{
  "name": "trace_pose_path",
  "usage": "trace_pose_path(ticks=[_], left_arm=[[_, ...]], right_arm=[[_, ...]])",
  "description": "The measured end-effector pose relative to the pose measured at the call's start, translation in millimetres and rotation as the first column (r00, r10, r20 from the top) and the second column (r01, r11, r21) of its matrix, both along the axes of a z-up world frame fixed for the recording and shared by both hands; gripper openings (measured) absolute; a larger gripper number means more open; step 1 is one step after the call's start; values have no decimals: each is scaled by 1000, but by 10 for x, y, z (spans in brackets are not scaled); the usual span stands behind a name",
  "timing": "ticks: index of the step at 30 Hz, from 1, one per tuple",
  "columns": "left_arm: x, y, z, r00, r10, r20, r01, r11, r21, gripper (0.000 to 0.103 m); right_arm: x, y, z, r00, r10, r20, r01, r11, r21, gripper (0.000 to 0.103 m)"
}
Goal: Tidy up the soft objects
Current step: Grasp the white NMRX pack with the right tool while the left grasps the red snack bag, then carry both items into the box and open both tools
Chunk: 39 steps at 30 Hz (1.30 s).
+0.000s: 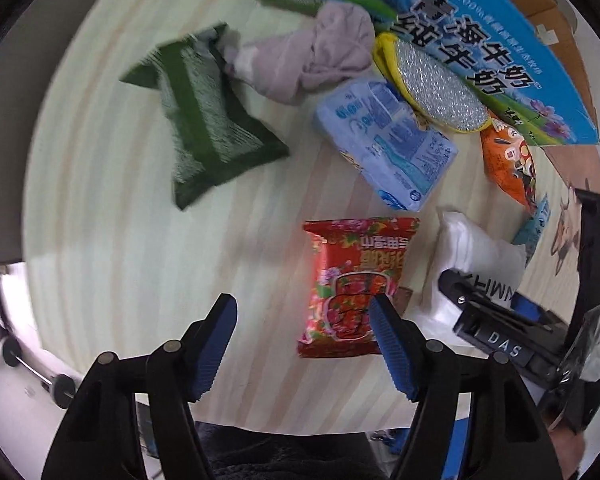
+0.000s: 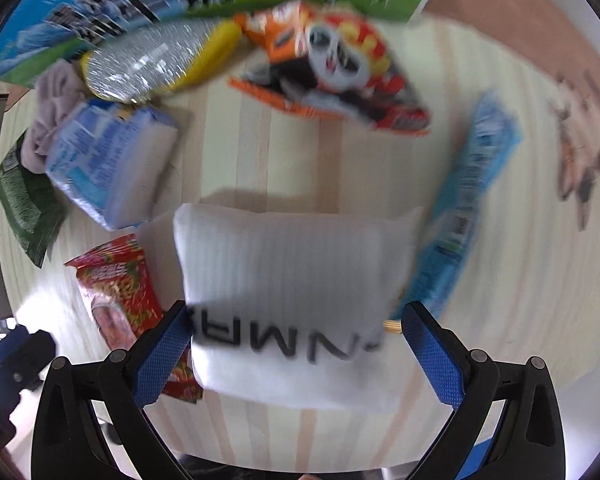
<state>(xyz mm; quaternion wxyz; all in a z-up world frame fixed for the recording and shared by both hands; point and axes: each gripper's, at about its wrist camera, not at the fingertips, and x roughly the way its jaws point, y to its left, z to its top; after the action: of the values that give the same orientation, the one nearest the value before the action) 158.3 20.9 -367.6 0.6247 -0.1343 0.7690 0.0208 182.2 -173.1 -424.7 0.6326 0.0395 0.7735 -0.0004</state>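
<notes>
Soft packs lie on a pale striped table. My left gripper (image 1: 302,312) is open and empty, hovering beside a red snack bag (image 1: 354,280). A green pack (image 1: 204,120), a grey cloth (image 1: 316,56) and a blue tissue pack (image 1: 388,140) lie beyond. My right gripper (image 2: 296,316) is open, its fingers on either side of a white pillow pack (image 2: 292,280) with black letters; its left finger (image 2: 168,344) is right against the pack, the right one apart. In the left wrist view that gripper (image 1: 500,320) sits over the white pack (image 1: 476,252).
A large blue and green milk carton (image 1: 480,32) stands at the far edge. A yellow-rimmed silver scrubber (image 1: 436,84) and an orange panda snack bag (image 2: 332,64) lie in front of it. A thin blue packet (image 2: 464,208) lies right of the white pack.
</notes>
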Motion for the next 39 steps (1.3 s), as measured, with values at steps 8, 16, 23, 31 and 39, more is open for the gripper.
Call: trace_pose_path(ticks=[8,16,23,31,39], left_arm=[[-49,-424,-438,995,-54,-86,51,998,-44,67],[-215,-719,-785,991,-113,-67,117,991,66,50],[-379,-682,-639,995,-97,-6,97,990,105,43],[-680,-747,50,990,-89,113,75,990,116,42],[-45,-739,1261,960,-92,266,87,996,31,42]], right_arm=[[-244,-320,-86,1000,-18,-20,18,1000,13,94],[-357,-386,-173,999,-18,-41,21,998,60,94],[-314,-364,-229,999,-5,-45,6,999,40,80],[-477,-499,165,999,-31,17,27,983,181,72],[-290,-732,1197,983,-48,177,-17,937,348,72]])
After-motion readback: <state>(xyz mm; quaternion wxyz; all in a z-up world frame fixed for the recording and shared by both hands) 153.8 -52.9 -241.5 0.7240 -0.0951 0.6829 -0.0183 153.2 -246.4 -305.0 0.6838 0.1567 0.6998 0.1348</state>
